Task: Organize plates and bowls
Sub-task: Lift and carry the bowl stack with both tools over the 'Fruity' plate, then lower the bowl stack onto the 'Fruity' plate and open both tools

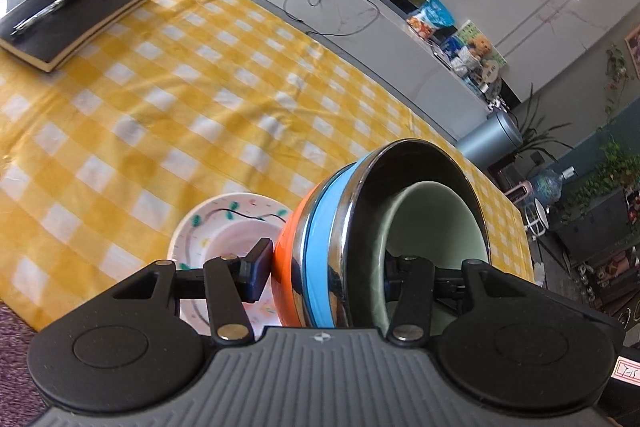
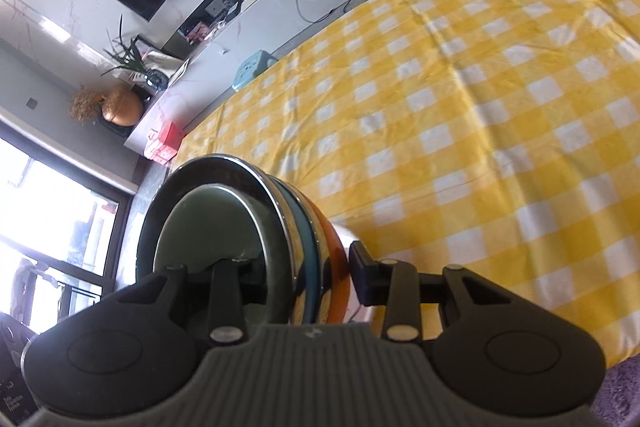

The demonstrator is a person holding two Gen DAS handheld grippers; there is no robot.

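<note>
Bowl stack (image 1: 320, 259) on edge, mouth facing right, btwn fingers (image 1: 256, 267).

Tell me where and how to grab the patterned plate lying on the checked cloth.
Take the patterned plate by its raised rim, one finger over it and one under, from the near edge facing the left gripper. It lies flat, so nothing else protrudes. Both grippers are shut on the bowl stack.

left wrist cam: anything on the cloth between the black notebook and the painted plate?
No. In the left wrist view only bare yellow checked tablecloth lies between the black notebook and the white painted plate.
</note>
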